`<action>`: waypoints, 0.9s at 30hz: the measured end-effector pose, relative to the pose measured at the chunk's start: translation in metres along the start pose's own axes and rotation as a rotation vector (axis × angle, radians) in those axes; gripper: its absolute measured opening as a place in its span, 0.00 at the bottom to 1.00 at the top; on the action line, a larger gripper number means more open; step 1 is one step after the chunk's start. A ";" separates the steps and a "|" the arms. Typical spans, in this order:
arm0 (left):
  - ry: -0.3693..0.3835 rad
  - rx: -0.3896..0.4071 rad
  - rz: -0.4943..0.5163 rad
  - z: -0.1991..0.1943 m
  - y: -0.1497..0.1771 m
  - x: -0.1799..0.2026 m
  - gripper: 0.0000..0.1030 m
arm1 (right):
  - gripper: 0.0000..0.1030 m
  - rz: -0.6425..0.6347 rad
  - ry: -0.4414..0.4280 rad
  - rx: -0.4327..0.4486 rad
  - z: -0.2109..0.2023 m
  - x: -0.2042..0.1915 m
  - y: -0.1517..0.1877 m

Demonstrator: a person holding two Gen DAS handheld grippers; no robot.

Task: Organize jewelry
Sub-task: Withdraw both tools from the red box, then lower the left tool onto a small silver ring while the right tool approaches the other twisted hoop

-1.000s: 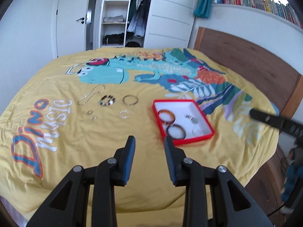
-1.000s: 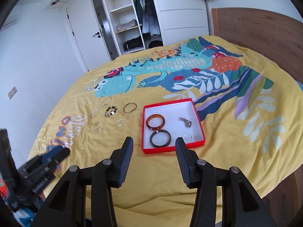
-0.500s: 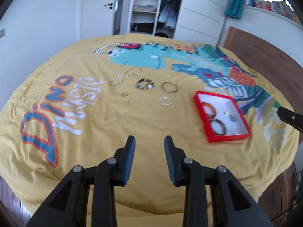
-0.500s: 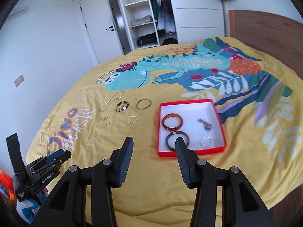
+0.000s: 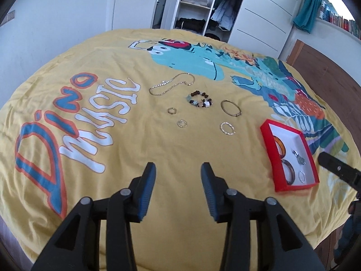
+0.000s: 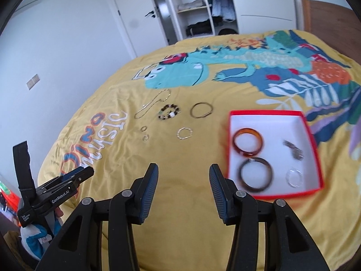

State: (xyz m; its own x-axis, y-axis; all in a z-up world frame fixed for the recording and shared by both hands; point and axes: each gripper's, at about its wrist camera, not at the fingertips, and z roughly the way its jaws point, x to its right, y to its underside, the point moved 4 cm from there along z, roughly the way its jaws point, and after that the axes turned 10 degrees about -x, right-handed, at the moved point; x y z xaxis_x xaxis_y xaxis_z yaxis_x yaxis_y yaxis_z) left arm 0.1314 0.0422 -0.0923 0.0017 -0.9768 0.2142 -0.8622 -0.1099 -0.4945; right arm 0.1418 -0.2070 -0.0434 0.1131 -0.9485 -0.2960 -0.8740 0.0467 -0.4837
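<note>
On the yellow bedspread lie a chain necklace (image 5: 171,83), a beaded bracelet (image 5: 199,100), a thin bangle (image 5: 230,108), a twisted hoop (image 5: 227,128) and two small rings (image 5: 172,110). To their right the red box (image 5: 283,127) (image 6: 266,112) holds an amber bangle (image 6: 248,131), a dark bangle (image 6: 241,174), a silver piece (image 6: 293,150) and a clear ring (image 6: 288,176). My left gripper (image 5: 178,169) hovers short of the loose pieces, its jaws opening with nothing between them. My right gripper (image 6: 183,169) is open and empty, just left of the box's near corner.
A wooden headboard (image 5: 327,72) runs along the bed's right side. Beyond the far end stand a white door (image 5: 135,2) and an open wardrobe (image 5: 196,4). The left gripper (image 6: 76,176) shows at the left edge of the right wrist view.
Both grippers have come down closer to the bedspread. The left view swung left, so the box now sits at its right edge, and the left jaws stand wider.
</note>
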 end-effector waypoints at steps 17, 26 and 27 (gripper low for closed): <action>0.022 -0.084 -0.034 0.111 -0.063 0.011 0.38 | 0.51 -0.038 -0.025 -0.118 0.113 0.010 -0.044; 0.027 -0.089 -0.057 0.131 -0.072 0.010 0.38 | 0.56 -0.049 -0.027 -0.143 0.136 0.008 -0.048; 0.026 -0.090 -0.057 0.133 -0.073 0.010 0.38 | 0.57 -0.049 -0.027 -0.145 0.138 0.008 -0.048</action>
State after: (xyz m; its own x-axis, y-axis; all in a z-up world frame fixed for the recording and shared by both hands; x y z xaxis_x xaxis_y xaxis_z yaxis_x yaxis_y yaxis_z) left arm 0.2617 0.0159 -0.1666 0.0400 -0.9641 0.2625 -0.9031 -0.1473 -0.4034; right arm 0.2501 -0.1735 -0.1358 0.1683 -0.9398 -0.2976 -0.9261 -0.0473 -0.3744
